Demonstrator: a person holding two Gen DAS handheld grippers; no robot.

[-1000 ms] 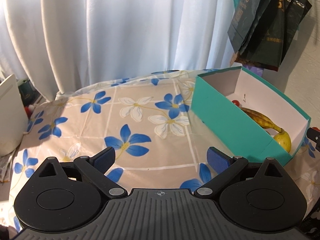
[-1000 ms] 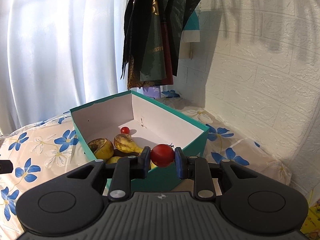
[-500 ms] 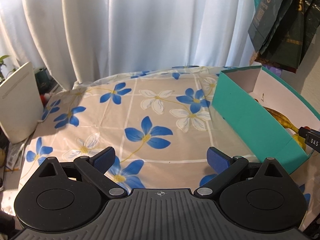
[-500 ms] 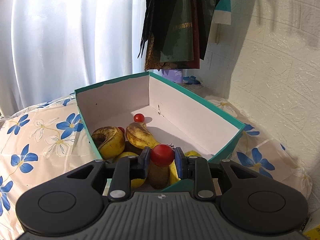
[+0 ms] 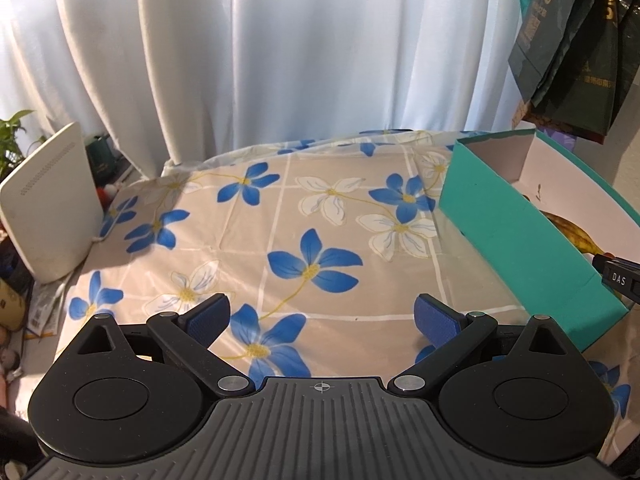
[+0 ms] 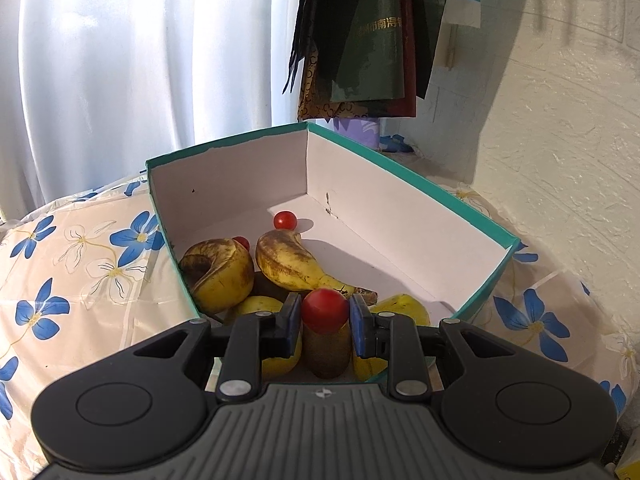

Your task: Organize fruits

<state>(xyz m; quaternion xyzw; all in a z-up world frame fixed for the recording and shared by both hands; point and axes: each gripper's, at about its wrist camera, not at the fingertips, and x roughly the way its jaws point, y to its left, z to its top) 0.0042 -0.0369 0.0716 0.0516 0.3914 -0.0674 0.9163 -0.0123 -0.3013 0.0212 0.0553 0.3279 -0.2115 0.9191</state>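
My right gripper (image 6: 325, 312) is shut on a red cherry tomato (image 6: 324, 309) and holds it over the near end of the teal box (image 6: 408, 172). In the box lie spotted bananas (image 6: 292, 260), a kiwi (image 6: 326, 350) under the tomato, a lemon (image 6: 260, 306) and two more cherry tomatoes (image 6: 285, 220). My left gripper (image 5: 322, 316) is open and empty above the flowered tablecloth (image 5: 280, 220). The box (image 5: 516, 240) stands to its right, with a banana (image 5: 572, 230) showing inside and the tip of my right gripper at its near end.
A white curtain (image 5: 260, 60) hangs behind the table. Dark bags (image 6: 360, 32) hang above the box's far end. A textured white wall (image 6: 560, 120) is on the right. A white device (image 5: 48, 200) and a plant (image 5: 12, 136) stand off the table's left edge.
My right gripper has moved forward over the box with the tomato, and more of the fruit inside shows. My left gripper has swung left, and the box has slid toward the right edge of its view.
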